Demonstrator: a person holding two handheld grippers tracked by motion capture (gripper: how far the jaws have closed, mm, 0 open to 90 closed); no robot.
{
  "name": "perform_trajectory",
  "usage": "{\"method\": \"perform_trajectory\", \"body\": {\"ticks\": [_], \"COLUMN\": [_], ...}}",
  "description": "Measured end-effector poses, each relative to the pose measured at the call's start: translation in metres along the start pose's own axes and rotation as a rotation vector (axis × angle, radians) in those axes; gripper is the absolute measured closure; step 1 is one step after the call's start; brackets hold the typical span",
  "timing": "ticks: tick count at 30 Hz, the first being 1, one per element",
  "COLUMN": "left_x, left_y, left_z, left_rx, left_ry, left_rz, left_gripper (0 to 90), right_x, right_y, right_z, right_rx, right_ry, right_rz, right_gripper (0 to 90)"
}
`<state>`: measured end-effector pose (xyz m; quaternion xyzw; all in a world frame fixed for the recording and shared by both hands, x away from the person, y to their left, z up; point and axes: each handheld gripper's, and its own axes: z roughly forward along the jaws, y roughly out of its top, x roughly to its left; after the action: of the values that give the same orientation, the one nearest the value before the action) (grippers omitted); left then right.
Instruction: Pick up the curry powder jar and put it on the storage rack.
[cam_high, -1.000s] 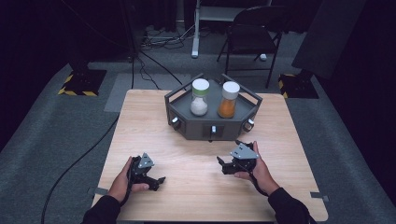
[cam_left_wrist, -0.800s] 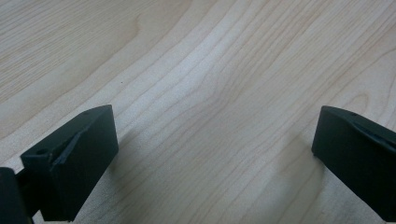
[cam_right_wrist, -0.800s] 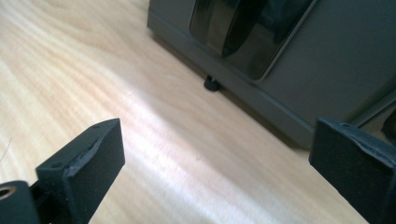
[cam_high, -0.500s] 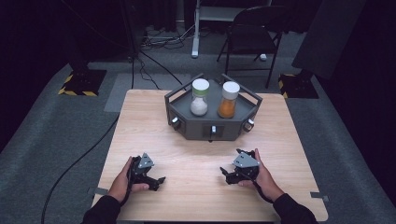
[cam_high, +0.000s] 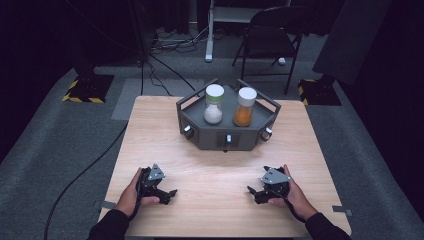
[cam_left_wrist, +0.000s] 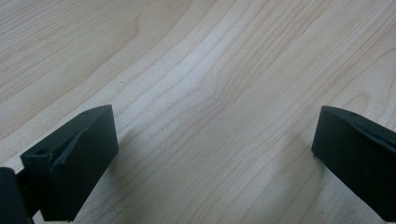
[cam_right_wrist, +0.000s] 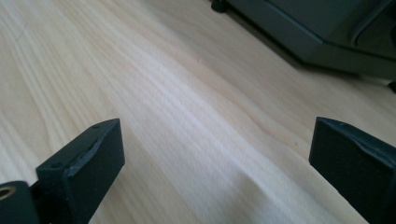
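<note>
Wooden table (cam_high: 210, 170) underneath, pale and bare across its near half. Down low over that bare wood at the near left, the left gripper (cam_high: 167, 196), wrapped by the left hand (cam_high: 131, 196), jaws spread wide and gripping nothing; just wood grain between the two black jaws in the left gripper view. Much the same at the near right: the right gripper (cam_high: 253, 195) in the right hand (cam_high: 295, 192), released, jaws well apart and empty, pointed inward across the table. Far middle of the table: a dark grey tray (cam_high: 220, 137), with an edge of it across the top of the right gripper view. Standing upright inside that tray, side by side and not touching, a white-lidded jar of white powder (cam_high: 214, 106) on the left and a white-lidded jar of orange powder (cam_high: 244, 108) on the right, both well apart from either gripper. Judging by that, at the very outset, with nothing done yet. No jar touched, lifted or opened; both lids on. Left to do, by the look of it, everything: reaching forward to the tray, closing on a jar, and whatever handling comes after
</note>
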<state>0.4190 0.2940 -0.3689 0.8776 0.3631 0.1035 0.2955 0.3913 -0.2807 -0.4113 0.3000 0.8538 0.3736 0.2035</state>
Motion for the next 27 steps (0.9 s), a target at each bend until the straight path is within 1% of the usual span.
{"method": "perform_trajectory", "body": {"ticks": [4,8,14,16,24,27], "left_x": [0.000,0.000,0.000,0.000,0.000,0.000], "left_y": [0.000,0.000,0.000,0.000,0.000,0.000], "left_z": [0.000,0.000,0.000,0.000,0.000,0.000], "left_rx": [0.000,0.000,0.000,0.000,0.000,0.000], "left_ry": [0.000,0.000,0.000,0.000,0.000,0.000], "left_rz": [0.000,0.000,0.000,0.000,0.000,0.000], "left_gripper": [0.3,0.3,0.3,0.3,0.3,0.3], "right_x": [-0.010,-0.016,-0.029,-0.033,-0.053,-0.062], "right_y": [-0.007,-0.013,-0.021,-0.023,-0.029,-0.031], "right_z": [-0.005,-0.009,-0.016,-0.018,-0.023,-0.023], "right_rx": [0.016,0.030,0.045,0.049,0.074,0.091], "right_ry": [0.022,0.028,0.038,0.045,0.100,0.124], "right_rz": [0.012,0.030,0.080,0.086,0.127,0.156], "right_gripper": [3.3,3.2,3.2,2.9,0.8,0.4]}}
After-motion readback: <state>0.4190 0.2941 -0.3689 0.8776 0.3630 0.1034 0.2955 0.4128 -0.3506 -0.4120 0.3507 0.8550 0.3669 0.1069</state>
